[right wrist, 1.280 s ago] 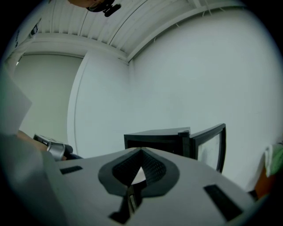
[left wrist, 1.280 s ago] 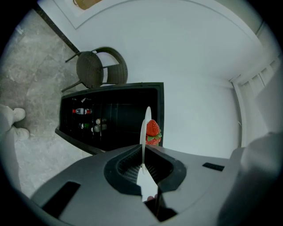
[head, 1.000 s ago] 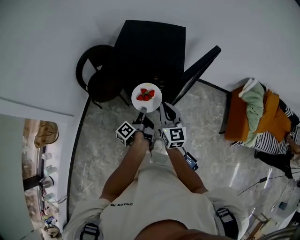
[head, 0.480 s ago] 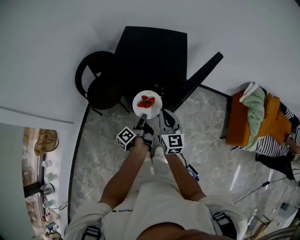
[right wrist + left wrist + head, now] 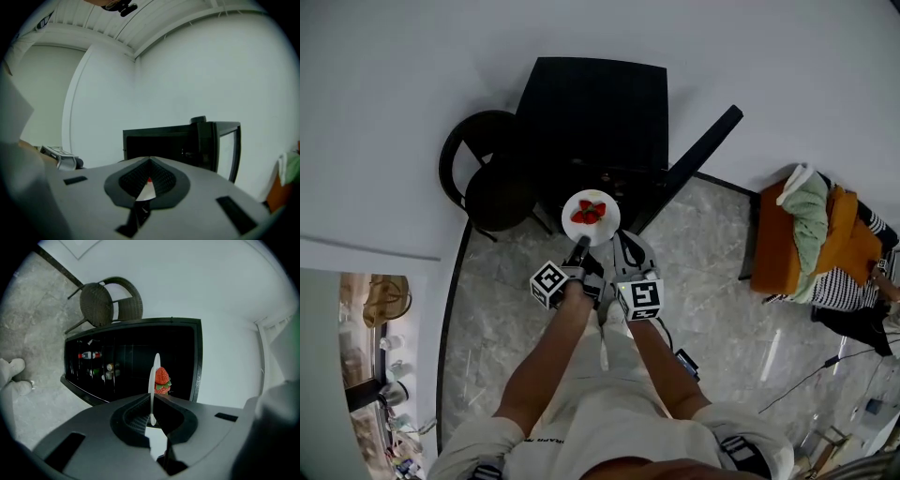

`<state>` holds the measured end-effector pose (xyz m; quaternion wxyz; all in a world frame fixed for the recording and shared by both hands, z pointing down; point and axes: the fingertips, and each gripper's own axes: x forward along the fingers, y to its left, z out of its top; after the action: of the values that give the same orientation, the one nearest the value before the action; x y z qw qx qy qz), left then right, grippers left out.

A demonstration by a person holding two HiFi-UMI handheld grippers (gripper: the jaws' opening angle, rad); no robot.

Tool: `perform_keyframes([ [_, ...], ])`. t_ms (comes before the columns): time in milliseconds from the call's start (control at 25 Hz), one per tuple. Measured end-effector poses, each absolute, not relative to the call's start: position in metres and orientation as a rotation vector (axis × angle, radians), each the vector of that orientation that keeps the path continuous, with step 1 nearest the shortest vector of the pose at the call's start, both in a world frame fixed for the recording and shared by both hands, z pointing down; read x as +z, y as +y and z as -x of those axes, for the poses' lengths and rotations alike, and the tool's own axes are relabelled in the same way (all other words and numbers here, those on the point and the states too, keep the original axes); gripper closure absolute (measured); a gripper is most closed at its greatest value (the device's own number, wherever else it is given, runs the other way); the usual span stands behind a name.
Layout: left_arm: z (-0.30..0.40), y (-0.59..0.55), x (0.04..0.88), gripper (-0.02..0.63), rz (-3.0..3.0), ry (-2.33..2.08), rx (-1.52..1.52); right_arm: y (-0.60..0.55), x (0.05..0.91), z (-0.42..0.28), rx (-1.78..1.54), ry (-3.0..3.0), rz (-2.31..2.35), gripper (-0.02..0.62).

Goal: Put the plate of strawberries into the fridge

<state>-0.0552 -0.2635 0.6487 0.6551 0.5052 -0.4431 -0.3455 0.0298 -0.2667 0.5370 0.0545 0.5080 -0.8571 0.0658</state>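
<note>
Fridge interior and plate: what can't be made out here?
Fridge shelves: head view, its own top covers them; left gripper view, too dark.
Strawberries count: head view, too small; left gripper view, edge-on plate hides all but one.
Bottles in fridge: left gripper view, too small to identify.

1. plate (image 5: 606, 229): one
2. strawberries (image 5: 589, 213): about three, bunched, so the count is unsure
3. fridge (image 5: 591, 112): one
4. chair (image 5: 492, 183): one
5. grippers: two, left gripper (image 5: 580, 246) and right gripper (image 5: 625, 242)
6. bottles (image 5: 89, 355) in fridge: several, too small to count
</note>
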Motion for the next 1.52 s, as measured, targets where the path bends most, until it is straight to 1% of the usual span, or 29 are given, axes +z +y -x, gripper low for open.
perform_keyframes([
  [680,0.056,-0.308,0.724,0.594,-1.094,-0.966,-0.792,-0.287,0.575,-0.024,0.213,-2.587,-1.548,0.583],
  [960,0.052,-0.324,0.748,0.594,-1.124,-0.957,-0.781,-0.295,0.585,-0.03,0.203,-2.58,-1.567,0.583],
  [1520,0.058,-0.348,0.795,0.594,-1.119,-0.978,-0.745,-0.298,0.605,-0.019,0.221,-2.573,-1.586,0.583],
])
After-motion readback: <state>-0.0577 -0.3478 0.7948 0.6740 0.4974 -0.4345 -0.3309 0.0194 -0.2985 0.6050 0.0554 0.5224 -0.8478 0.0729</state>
